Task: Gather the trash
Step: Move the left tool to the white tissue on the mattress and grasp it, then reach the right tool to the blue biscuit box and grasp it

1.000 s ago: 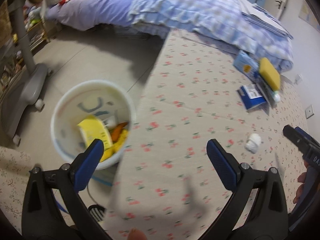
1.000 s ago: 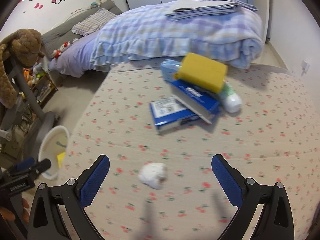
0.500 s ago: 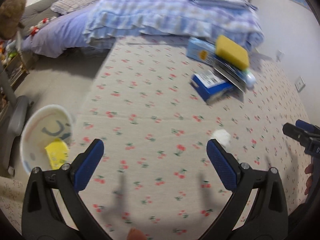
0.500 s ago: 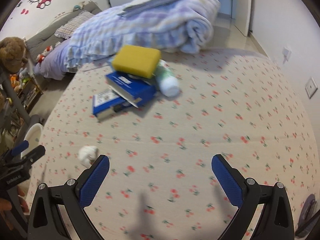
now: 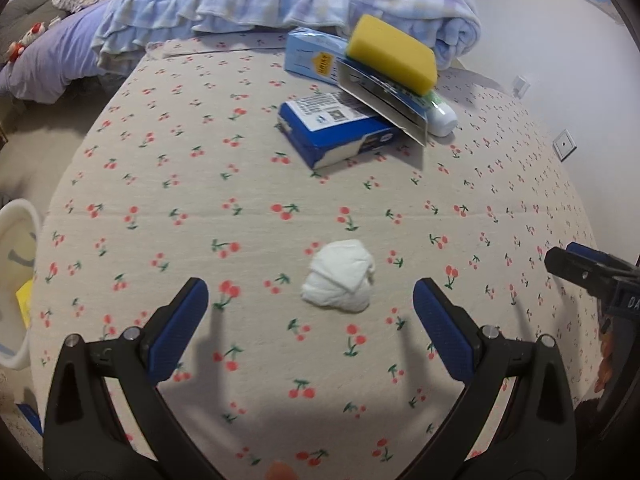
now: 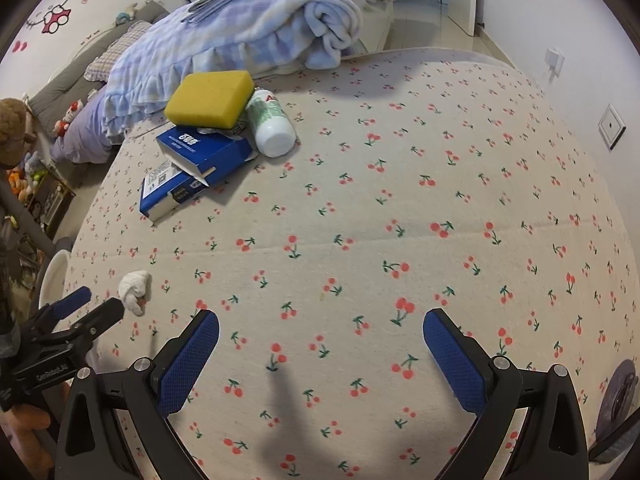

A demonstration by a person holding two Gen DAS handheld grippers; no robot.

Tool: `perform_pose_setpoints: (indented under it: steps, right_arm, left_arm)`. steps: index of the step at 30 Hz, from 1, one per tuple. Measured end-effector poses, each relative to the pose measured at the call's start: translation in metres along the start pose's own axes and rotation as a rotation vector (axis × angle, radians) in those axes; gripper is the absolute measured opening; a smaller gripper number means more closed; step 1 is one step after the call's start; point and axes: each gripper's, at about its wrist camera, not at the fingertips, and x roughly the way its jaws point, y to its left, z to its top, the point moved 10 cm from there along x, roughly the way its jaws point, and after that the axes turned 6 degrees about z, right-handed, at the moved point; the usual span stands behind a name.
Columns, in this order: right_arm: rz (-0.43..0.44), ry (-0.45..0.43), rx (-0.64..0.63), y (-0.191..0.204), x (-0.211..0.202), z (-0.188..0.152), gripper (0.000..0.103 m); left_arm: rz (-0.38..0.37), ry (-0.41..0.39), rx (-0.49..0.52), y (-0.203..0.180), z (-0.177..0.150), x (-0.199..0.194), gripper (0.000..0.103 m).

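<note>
Two blue boxes (image 5: pixel 336 132), a yellow sponge (image 5: pixel 392 54) and a bottle (image 5: pixel 440 114) lie beyond your spread left gripper (image 5: pixel 311 308); nothing blocks the crumpled tissue (image 5: pixel 340 276), roundish, axis unclear. Right gripper (image 6: pixel 321 334) spread too.

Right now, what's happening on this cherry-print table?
A person is tidying up with a two-finger gripper in each hand. The left gripper is open and lined up on a crumpled white tissue lying on the tablecloth, not yet touching it. The right gripper is open too and holds nothing, over a bare patch. A white bin waits at the table's left edge. Farther back sits a pile: blue boxes, a yellow sponge and a white bottle.
</note>
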Motion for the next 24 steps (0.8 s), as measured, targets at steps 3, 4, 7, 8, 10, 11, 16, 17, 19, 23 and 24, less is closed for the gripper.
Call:
perform_pose_setpoints:
  steps: [3, 4, 7, 8, 10, 11, 16, 17, 19, 23, 24]
  right_arm:
    - [0.003, 0.012, 0.009, -0.006, 0.001, -0.001, 0.103]
    - [0.004, 0.014, 0.009, -0.008, 0.001, -0.001, 0.103]
    - [-0.002, 0.028, 0.012, -0.011, 0.003, -0.003, 0.103]
    - [-0.002, 0.038, 0.014, -0.012, 0.004, -0.003, 0.103]
    - [0.003, 0.045, 0.018, -0.012, 0.005, -0.004, 0.103]
    - [0.005, 0.05, 0.02, -0.012, 0.006, -0.004, 0.103]
    - [0.011, 0.058, 0.028, -0.008, 0.008, 0.005, 0.103]
    - [0.017, 0.053, 0.031, -0.006, 0.008, 0.01, 0.103]
    - [0.029, 0.044, 0.033, -0.001, 0.011, 0.02, 0.103]
    - [0.067, 0.02, 0.019, 0.018, 0.018, 0.044, 0.103]
    - [0.08, 0.011, 0.016, 0.024, 0.02, 0.05, 0.103]
  left_arm:
    - [-0.016, -0.015, 0.027, -0.009, 0.002, 0.003, 0.092]
    - [-0.026, -0.017, 0.03, -0.012, 0.002, 0.005, 0.088]
    - [-0.046, -0.014, 0.038, -0.018, 0.003, 0.009, 0.07]
    - [-0.055, -0.011, 0.045, -0.02, 0.002, 0.011, 0.06]
    - [-0.043, -0.02, 0.07, -0.024, 0.003, 0.011, 0.044]
    - [-0.051, -0.013, 0.084, -0.027, 0.003, 0.012, 0.035]
    - [-0.047, -0.03, 0.071, -0.024, 0.011, 0.002, 0.024]
    - [-0.048, -0.037, 0.059, -0.021, 0.015, -0.002, 0.024]
    - [-0.05, -0.049, 0.037, -0.014, 0.022, -0.008, 0.024]
    - [-0.039, -0.059, -0.011, 0.009, 0.034, -0.019, 0.024]
    - [-0.037, -0.06, -0.021, 0.014, 0.036, -0.02, 0.024]
